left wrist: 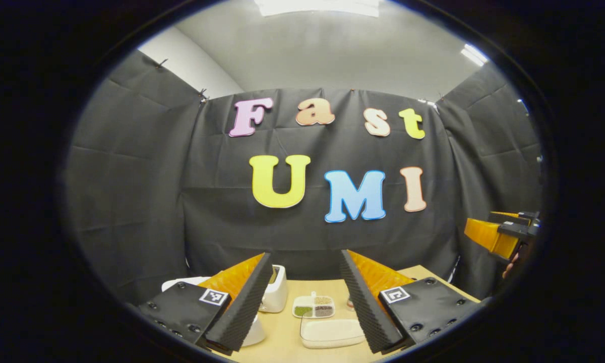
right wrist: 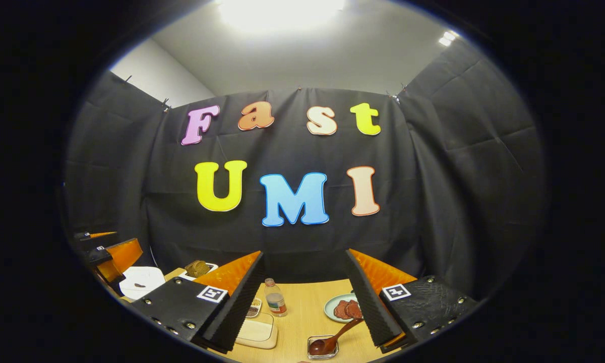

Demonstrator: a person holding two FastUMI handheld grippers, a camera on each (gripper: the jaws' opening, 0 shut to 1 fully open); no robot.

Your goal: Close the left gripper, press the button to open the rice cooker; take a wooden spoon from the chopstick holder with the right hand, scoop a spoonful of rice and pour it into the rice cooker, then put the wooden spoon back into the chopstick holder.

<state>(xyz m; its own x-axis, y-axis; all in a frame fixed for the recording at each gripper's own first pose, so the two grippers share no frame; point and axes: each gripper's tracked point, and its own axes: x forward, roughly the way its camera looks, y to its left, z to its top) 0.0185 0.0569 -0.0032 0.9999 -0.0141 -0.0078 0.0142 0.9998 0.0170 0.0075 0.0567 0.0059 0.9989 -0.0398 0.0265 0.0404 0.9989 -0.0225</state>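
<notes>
**Both grippers raised and open over the table**

Left gripper view, nearest first: left gripper (left wrist: 302, 302) with fingers spread wide, nothing between them. Just past them, on the wooden table (left wrist: 287, 333), a shallow cream tray (left wrist: 331, 333), then a divided dish (left wrist: 313, 306) of assorted grains. Left of these, partly hidden behind the left finger, the white rice cooker (left wrist: 276, 290), lid down. Far right, off the table edge, the other gripper with a hand behind it.

Right gripper view, nearest first: right gripper (right wrist: 305, 302) also held wide apart, gripping nothing. Close below, a wooden spoon (right wrist: 333, 339) with its bowl resting in a small clear square container (right wrist: 323, 348), handle slanting up to the right. To the left, a flat cream tray (right wrist: 256, 331). Farther on, a small bottle (right wrist: 275, 297) standing upright and a pale plate (right wrist: 333, 308) bearing reddish-brown slices. At far left, a white appliance top, probably the rice cooker. Cannot tell where the chopstick holder stands.
</notes>
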